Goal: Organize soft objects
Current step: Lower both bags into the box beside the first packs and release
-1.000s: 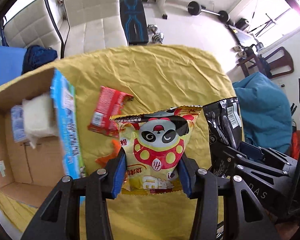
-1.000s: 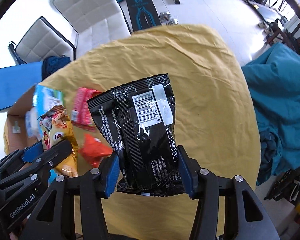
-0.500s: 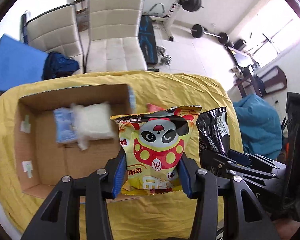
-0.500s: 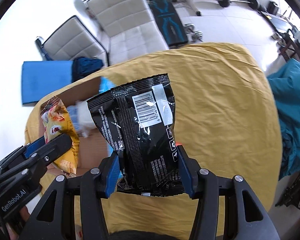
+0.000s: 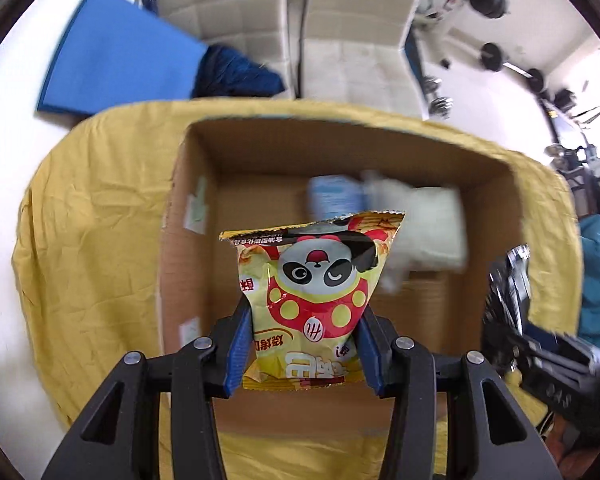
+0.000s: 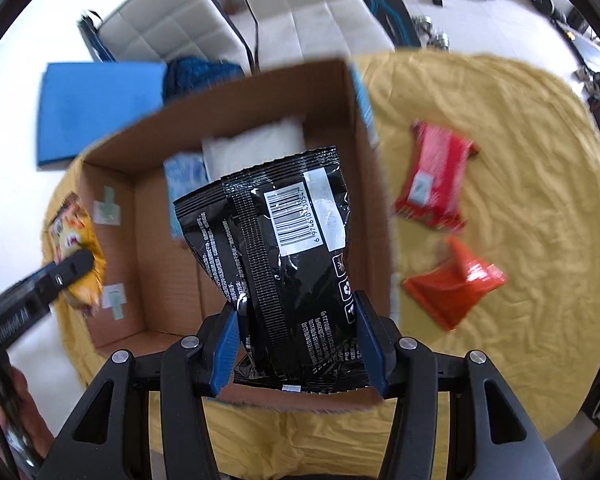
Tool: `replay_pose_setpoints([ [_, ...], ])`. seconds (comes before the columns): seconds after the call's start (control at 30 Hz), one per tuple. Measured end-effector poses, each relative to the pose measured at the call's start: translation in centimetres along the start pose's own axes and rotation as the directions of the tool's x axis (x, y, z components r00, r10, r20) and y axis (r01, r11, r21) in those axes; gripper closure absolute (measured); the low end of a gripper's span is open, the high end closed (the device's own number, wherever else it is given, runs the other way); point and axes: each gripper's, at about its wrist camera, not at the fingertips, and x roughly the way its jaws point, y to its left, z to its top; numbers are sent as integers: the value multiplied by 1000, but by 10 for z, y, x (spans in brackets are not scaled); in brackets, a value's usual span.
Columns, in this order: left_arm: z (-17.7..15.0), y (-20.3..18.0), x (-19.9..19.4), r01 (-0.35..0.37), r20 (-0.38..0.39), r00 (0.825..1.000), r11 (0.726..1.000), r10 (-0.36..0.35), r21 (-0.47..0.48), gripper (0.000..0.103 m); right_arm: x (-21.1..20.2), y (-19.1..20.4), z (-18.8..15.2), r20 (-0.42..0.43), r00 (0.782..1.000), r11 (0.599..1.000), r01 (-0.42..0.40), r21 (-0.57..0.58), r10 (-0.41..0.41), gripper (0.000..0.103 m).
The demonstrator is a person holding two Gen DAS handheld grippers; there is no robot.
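Yellow panda snack bag [image 5: 314, 300]: clamped between the jaws of the left gripper [image 5: 304, 354], held over the open cardboard box [image 5: 188, 216].
Black snack bag [image 6: 284, 264]: pinched between the jaws of the right gripper [image 6: 298, 350], barcode side up, above the box's near right corner.
Box contents: white soft pack [image 6: 256, 146] and blue pack [image 6: 186, 180] lie beyond both jaws, touching.
Worktop: yellow cloth [image 6: 520, 152]; red packet [image 6: 434, 178] and orange packet [image 6: 456, 286] lie right of the right jaws, outside the box.
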Motion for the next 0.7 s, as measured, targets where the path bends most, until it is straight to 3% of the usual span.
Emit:
replay_pose_setpoints([
  [0.13,15,14,38,-39,-50,998,999,39,-1,60,39,8,1,-63,998,1000,20,23,-19,48],
  [0.4,46,12,93,-105,-125,986,992,112,64,59,93,24,0,-120,983,990,137,-26,-139,48],
  [0.7,65,8,131,-93,-166,981,993,105,78,59,124,22,-5,-196,972,990,137,20,-130,48],
])
